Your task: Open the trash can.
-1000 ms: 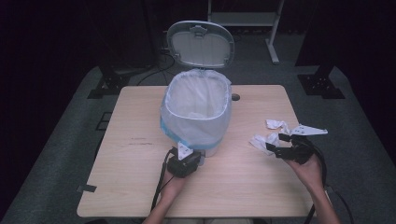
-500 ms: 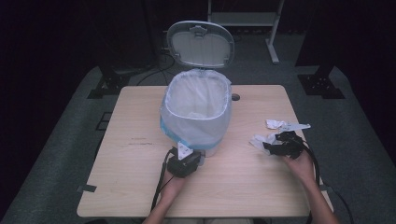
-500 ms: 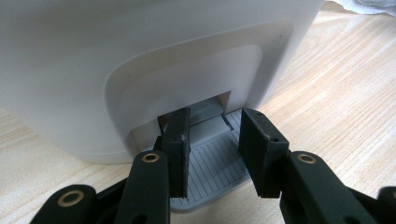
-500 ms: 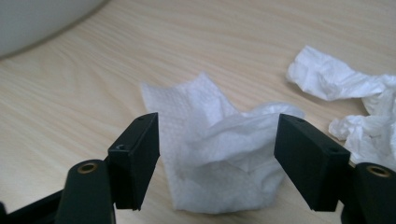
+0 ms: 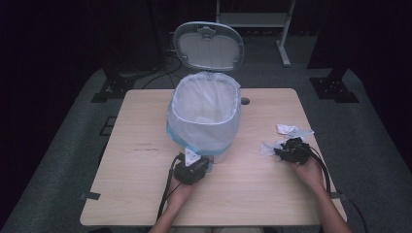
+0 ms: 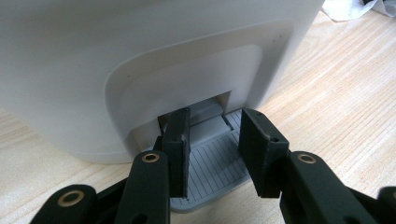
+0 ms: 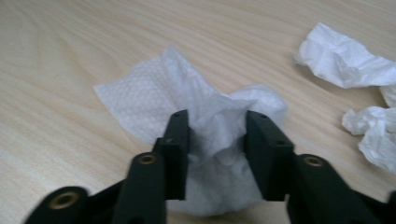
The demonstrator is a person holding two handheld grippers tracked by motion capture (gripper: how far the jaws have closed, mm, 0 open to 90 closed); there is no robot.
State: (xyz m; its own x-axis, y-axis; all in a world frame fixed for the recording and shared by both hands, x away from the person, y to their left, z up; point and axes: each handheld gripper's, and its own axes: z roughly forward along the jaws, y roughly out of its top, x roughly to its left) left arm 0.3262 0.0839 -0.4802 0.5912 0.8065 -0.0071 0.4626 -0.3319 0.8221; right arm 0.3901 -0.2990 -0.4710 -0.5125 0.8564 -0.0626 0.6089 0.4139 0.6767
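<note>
Tissues are the things in hand: three crumpled white pieces lie on the right part of the one wooden table [image 5: 145, 194], beside one white pedal bin [image 5: 204, 121] that stands mid-table with a translucent liner [image 5: 206, 99] folded over its rim and its lid [image 5: 209, 46] tipped up behind. One grey foot pedal [image 6: 212, 168] juts from the recess at the bin's base. The left gripper [image 5: 192, 167] sits at that base, and in the left gripper view its two fingers [image 6: 177, 149] stand a modest gap apart, directly over the ribbed pedal and reaching into the recess; the bin wall rises just beyond their tips, and whether they press the pedal cannot be told. The right gripper [image 7: 217, 140] is low over the table, and its fingers [image 7: 266, 154] have just been closing with the nearest tissue [image 7: 159, 88] bunched between them; paper touches the inner faces of both fingers and fans out flat beyond and to the left of the tips. In the high view this gripper [image 5: 291, 149] covers part of that tissue. The second tissue [image 7: 343, 53] lies well beyond the right finger, apart from it, and the third tissue [image 7: 376, 133] lies just to the right of that finger, near but not touching. Bare table surrounds the held piece, with nothing between the fingers and it.
</note>
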